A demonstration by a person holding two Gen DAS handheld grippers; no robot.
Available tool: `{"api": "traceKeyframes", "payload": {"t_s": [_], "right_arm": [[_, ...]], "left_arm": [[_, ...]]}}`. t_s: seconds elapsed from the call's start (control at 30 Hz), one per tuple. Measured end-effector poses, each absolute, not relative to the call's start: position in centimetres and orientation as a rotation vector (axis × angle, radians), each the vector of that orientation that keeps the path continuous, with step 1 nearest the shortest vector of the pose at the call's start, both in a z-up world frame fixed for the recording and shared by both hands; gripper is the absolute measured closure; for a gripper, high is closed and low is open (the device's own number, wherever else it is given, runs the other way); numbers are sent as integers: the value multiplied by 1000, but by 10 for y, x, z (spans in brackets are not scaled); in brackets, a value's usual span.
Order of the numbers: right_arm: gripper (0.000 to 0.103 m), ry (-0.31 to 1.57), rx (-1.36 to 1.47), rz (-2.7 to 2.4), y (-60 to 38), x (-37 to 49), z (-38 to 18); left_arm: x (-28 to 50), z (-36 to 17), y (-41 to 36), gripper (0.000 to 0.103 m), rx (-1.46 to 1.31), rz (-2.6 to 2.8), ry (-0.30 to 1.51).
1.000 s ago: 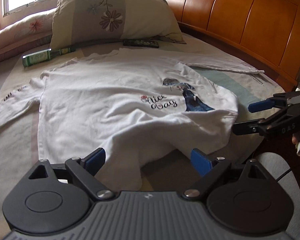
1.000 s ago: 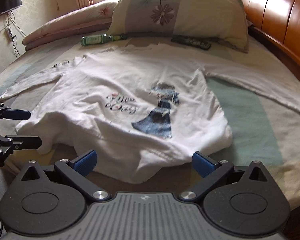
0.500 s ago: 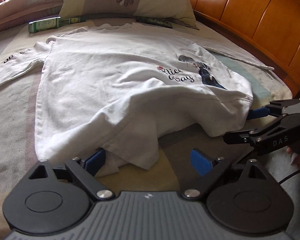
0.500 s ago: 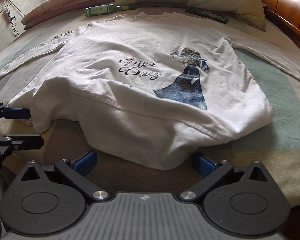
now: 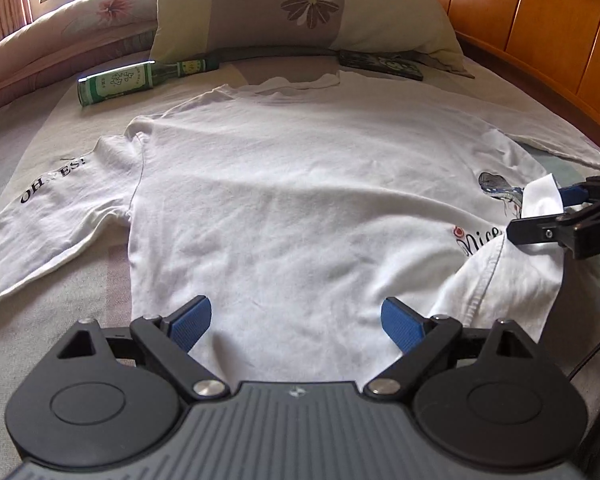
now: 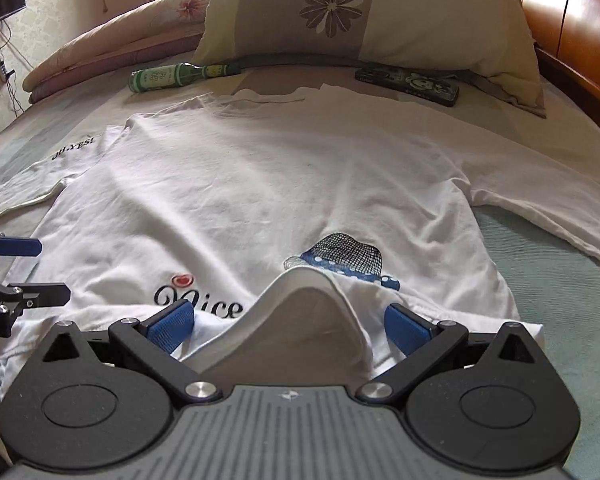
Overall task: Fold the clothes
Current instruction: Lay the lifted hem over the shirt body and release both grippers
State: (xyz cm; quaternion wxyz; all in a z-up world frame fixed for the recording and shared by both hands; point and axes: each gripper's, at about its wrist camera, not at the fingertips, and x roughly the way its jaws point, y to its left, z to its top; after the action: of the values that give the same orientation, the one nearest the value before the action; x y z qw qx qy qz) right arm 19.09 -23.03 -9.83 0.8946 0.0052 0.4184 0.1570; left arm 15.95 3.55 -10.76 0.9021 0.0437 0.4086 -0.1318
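A white long-sleeved shirt (image 5: 300,200) lies spread front-up on the bed, collar toward the pillow, with a "Nice" print (image 6: 204,300) and a hat picture (image 6: 348,256). My left gripper (image 5: 296,320) is open, low over the shirt's near left part, with cloth lying between its blue pads (image 5: 190,320). My right gripper (image 6: 288,326) is open too, and a raised hump of the hem (image 6: 308,312) arches between its fingers. In the left wrist view the right gripper (image 5: 556,216) has a white flap of hem in its gap. The left gripper (image 6: 24,272) shows open at the left edge.
A green glass bottle (image 5: 136,80) and a dark flat case (image 6: 408,82) lie beyond the collar, in front of a flowered pillow (image 6: 360,12). A wooden headboard (image 5: 540,28) runs along the right. Both sleeves (image 5: 48,216) stretch outward on the bed cover (image 6: 548,264).
Both grippers have moved forward from the bed's edge onto the shirt's hem. The hem, which hung flat before, is now bunched up between the right gripper's fingers.
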Motion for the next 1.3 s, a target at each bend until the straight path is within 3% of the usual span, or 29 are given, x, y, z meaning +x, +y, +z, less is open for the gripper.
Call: {"api": "traceKeyframes", "payload": {"t_s": [0.87,1.3], "right_arm": [[0,809,126,342,-248,-15,-58],[0,763,59,300,-239,-41,-39]], "left_arm": [[-17,-74,-45,11,144,-359,820],[-23,-77,-11,11,89,-342,786]]}}
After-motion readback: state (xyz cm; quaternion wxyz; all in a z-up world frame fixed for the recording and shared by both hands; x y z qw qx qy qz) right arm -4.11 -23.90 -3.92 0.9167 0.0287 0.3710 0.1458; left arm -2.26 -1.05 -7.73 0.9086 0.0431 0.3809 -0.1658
